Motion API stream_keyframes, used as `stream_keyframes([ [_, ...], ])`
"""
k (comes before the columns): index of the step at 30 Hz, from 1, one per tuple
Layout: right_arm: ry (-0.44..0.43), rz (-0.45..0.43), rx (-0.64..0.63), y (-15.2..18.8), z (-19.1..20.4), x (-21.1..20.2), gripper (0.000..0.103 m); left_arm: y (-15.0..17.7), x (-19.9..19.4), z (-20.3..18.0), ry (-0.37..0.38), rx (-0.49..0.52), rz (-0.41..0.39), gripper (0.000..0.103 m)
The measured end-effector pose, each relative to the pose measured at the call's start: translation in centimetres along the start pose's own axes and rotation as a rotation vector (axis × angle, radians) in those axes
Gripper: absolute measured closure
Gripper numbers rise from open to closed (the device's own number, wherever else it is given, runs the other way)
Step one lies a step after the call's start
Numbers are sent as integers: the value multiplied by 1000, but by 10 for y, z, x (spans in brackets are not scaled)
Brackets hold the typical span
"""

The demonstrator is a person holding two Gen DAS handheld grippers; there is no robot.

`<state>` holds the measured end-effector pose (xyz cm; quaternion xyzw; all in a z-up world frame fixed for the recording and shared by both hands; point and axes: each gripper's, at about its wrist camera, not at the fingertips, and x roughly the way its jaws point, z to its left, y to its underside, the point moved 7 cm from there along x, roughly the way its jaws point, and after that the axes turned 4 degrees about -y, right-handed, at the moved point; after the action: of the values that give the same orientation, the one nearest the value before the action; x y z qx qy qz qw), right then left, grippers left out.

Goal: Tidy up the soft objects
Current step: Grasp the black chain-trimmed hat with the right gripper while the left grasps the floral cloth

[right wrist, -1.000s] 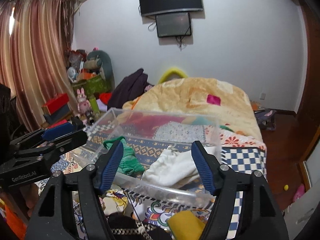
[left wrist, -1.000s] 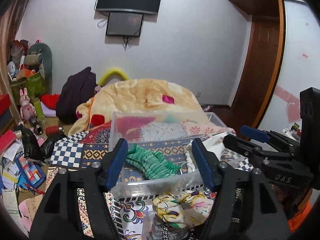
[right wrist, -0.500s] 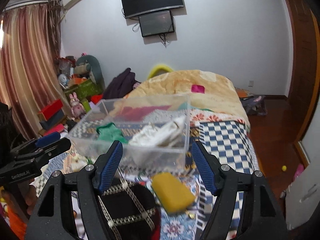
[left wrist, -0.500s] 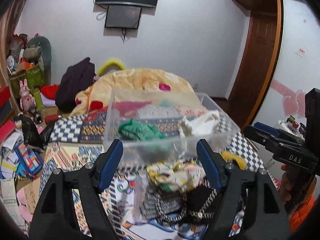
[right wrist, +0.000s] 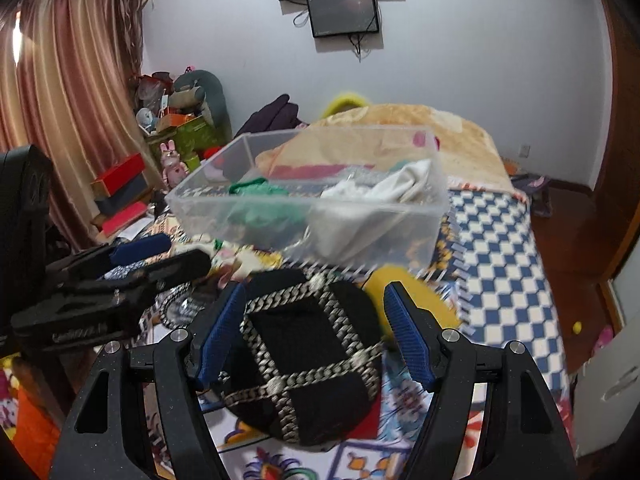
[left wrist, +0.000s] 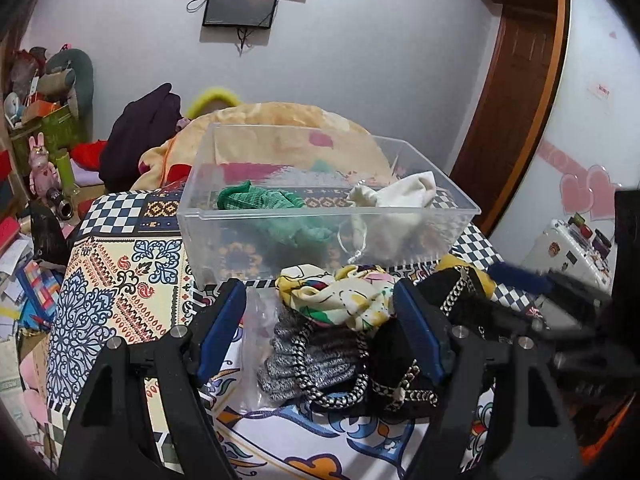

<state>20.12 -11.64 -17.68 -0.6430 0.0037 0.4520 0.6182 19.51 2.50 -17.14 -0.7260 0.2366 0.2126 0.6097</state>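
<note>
A clear plastic bin (left wrist: 280, 216) stands on the patterned cloth and holds a green knit cloth (left wrist: 260, 200) and a white cloth (left wrist: 400, 196). In front of it lie a floral scarf (left wrist: 340, 296), a grey knit piece (left wrist: 320, 360), a black chain-trimmed item (right wrist: 304, 344) and a yellow item (right wrist: 408, 292). My left gripper (left wrist: 320, 328) is open, with the floral scarf and grey piece between its fingers. My right gripper (right wrist: 314, 328) is open around the black chain-trimmed item. The bin also shows in the right wrist view (right wrist: 308, 216).
The patterned tablecloth (left wrist: 120, 280) covers the surface. A bed with an orange blanket (right wrist: 440, 136) lies behind. Clutter, boxes and toys (left wrist: 40, 160) fill the left side. A wooden door (left wrist: 512, 100) stands at the right. A clear plastic bag (left wrist: 256, 344) lies beside the grey piece.
Both grippers have pulled back from the bin and dropped toward the pile in front of it. The bin now sits farther off, and the scarf and black item lie between the fingers.
</note>
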Motion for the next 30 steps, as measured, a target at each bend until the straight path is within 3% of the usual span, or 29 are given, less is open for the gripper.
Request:
stream_keyframes([
  [11, -27, 29, -33, 11, 10, 10, 34, 3, 9, -6, 7, 36, 3, 67],
  [17, 0, 37, -73, 17, 10, 13, 55, 6, 11, -10, 16, 53, 4, 90],
  [26, 14, -4, -53, 12, 6, 3, 82, 2, -3, -12, 24, 59, -25, 96],
  [30, -7, -24, -41, 7, 8, -4, 85, -2, -12, -10, 27, 49, -47, 97],
])
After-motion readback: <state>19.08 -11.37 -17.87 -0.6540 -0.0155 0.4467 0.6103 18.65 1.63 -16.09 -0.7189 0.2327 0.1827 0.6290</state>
